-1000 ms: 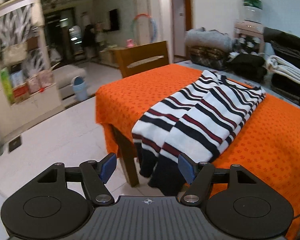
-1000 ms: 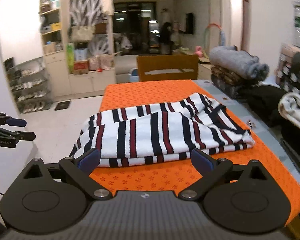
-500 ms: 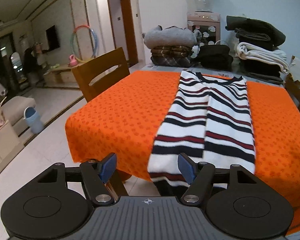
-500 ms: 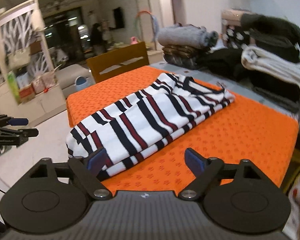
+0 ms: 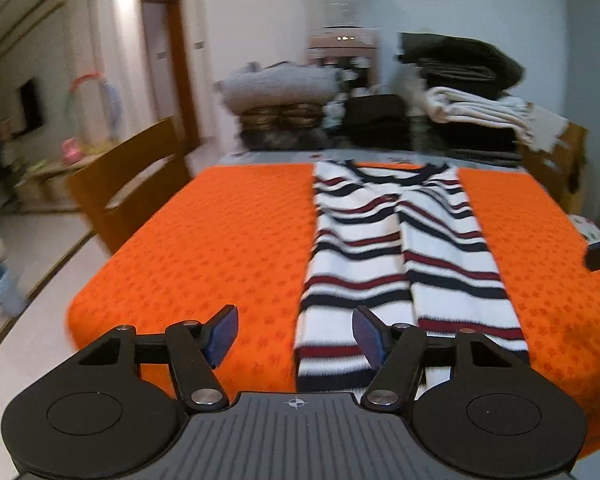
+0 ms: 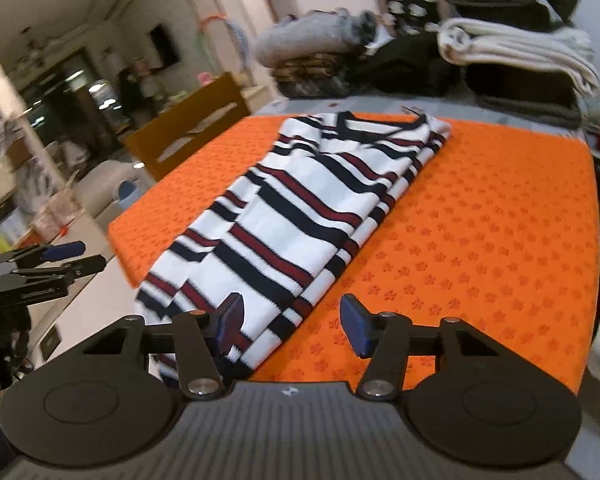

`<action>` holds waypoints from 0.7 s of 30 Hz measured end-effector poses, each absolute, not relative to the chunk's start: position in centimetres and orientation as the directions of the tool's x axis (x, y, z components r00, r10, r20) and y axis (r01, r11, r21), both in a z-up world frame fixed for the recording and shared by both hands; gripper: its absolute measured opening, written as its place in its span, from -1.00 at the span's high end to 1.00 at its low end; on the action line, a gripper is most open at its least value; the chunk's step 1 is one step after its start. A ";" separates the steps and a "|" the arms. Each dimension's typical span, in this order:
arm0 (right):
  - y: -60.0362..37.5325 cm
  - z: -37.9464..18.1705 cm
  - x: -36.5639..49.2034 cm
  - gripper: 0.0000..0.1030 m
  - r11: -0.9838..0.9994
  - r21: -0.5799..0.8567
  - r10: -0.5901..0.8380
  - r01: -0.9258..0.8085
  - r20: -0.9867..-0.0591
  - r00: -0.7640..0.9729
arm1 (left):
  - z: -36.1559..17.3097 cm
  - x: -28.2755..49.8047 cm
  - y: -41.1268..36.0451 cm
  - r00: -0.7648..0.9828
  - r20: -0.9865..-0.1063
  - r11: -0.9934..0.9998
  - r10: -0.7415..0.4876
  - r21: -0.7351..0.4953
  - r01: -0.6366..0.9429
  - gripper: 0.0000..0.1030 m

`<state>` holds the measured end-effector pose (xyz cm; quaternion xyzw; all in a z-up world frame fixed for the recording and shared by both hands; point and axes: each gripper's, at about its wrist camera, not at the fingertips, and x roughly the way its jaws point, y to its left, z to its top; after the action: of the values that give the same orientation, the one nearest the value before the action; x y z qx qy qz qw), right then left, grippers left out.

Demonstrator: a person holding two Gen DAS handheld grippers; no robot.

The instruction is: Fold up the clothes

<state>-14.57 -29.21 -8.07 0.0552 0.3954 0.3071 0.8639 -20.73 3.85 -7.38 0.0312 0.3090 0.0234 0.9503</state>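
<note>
A white sweater with navy and dark red stripes [image 5: 404,256] lies folded lengthwise on the orange tablecloth [image 5: 220,240], collar at the far end, hem hanging over the near edge. It also shows in the right wrist view [image 6: 300,216]. My left gripper [image 5: 294,334] is open and empty, just before the hem's left corner. My right gripper [image 6: 291,326] is open and empty, over the hem's right side. The left gripper also appears at the left of the right wrist view [image 6: 56,256].
Stacks of folded clothes [image 5: 460,96] and rolled blankets [image 5: 276,84] line the table's far end. A wooden chair [image 5: 132,184] stands at the table's left side. The orange cloth [image 6: 480,216] spreads right of the sweater.
Both grippers have swung round to face the sweater from its hem end and moved closer to the table. Both stay open. The sweater has not moved.
</note>
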 end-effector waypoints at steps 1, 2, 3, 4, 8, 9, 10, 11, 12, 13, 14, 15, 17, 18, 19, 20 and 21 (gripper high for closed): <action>-28.3 -8.5 -14.5 -0.18 0.817 0.343 0.562 -0.462 -0.651 0.510 | -7.5 -19.9 4.3 0.811 -0.584 0.997 0.030 0.073 0.016 -0.24; -27.5 -9.0 -14.4 -0.18 0.829 0.349 0.550 -0.438 -0.653 0.521 | -7.6 -19.1 4.7 0.812 -0.584 0.995 -0.012 0.076 0.069 -0.20; -26.7 -9.4 -14.4 -0.16 0.838 0.356 0.540 -0.413 -0.654 0.530 | -7.8 -18.2 5.2 0.810 -0.584 0.989 -0.054 0.078 0.123 -0.14; -25.9 -9.8 -14.4 -0.14 0.846 0.364 0.529 -0.389 -0.655 0.539 | -8.0 -17.4 5.6 0.806 -0.585 0.982 -0.095 0.079 0.173 -0.10; -22.3 -11.9 -14.6 -0.10 0.879 0.400 0.474 -0.261 -0.669 0.572 | -9.2 -14.1 7.3 0.749 -0.616 0.936 -0.244 0.051 0.347 0.05; -21.8 -12.4 -14.7 -0.07 0.884 0.410 0.460 -0.225 -0.674 0.578 | -9.5 -13.4 7.6 0.729 -0.626 0.921 -0.277 0.044 0.388 0.06; -21.3 -12.8 -14.7 -0.05 0.888 0.420 0.445 -0.189 -0.680 0.583 | -9.8 -12.7 7.9 0.708 -0.635 0.904 -0.309 0.036 0.426 0.06; -21.0 -13.3 -14.8 0.03 0.888 0.435 0.434 -0.149 -0.685 0.586 | -10.2 -12.1 8.0 0.688 -0.643 0.887 -0.336 0.028 0.460 0.06; -20.6 -13.8 -14.8 0.10 0.886 0.451 0.423 -0.108 -0.690 0.588 | -10.5 -11.7 8.1 0.667 -0.652 0.870 -0.360 0.024 0.493 0.06; -20.3 -14.3 -14.8 0.16 0.881 0.469 0.416 -0.068 -0.696 0.585 | -10.9 -11.2 8.1 0.645 -0.661 0.851 -0.384 0.019 0.525 0.06; -20.2 -14.8 -14.9 0.24 0.878 0.478 0.405 -0.035 -0.703 0.584 | -11.2 -10.9 8.1 0.625 -0.668 0.833 -0.404 0.014 0.554 0.06; -20.1 -15.2 -14.9 0.46 0.874 0.486 0.395 -0.001 -0.710 0.583 | -11.6 -10.6 8.1 0.607 -0.675 0.819 -0.420 0.006 0.574 0.06; -20.1 -15.8 -15.2 0.77 0.867 0.495 0.371 0.058 -0.719 0.587 | -12.1 -10.3 8.1 0.573 -0.684 0.793 -0.451 -0.013 0.609 0.06; -20.1 -16.0 -15.3 0.77 0.864 0.496 0.357 0.084 -0.722 0.592 | -12.4 -10.3 8.1 0.557 -0.687 0.780 -0.467 -0.024 0.625 0.06; -20.1 -16.1 -15.5 0.77 0.861 0.496 0.343 0.109 -0.726 0.596 | -12.6 -10.3 8.1 0.545 -0.689 0.770 -0.478 -0.031 0.637 0.06; -20.1 -16.0 -15.6 0.75 0.867 0.484 0.326 0.118 -0.730 0.601 | -12.8 -10.3 8.1 0.532 -0.691 0.760 -0.489 -0.038 0.649 0.06; -20.0 -15.9 -15.8 0.74 0.872 0.472 0.309 0.127 -0.734 0.605 | -13.0 -10.4 8.1 0.520 -0.693 0.750 -0.499 -0.045 0.660 0.06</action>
<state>-15.75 -19.99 -15.89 0.2470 0.4414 0.0526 0.8610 -10.38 8.10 -12.99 0.1127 0.3574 -0.3352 0.8644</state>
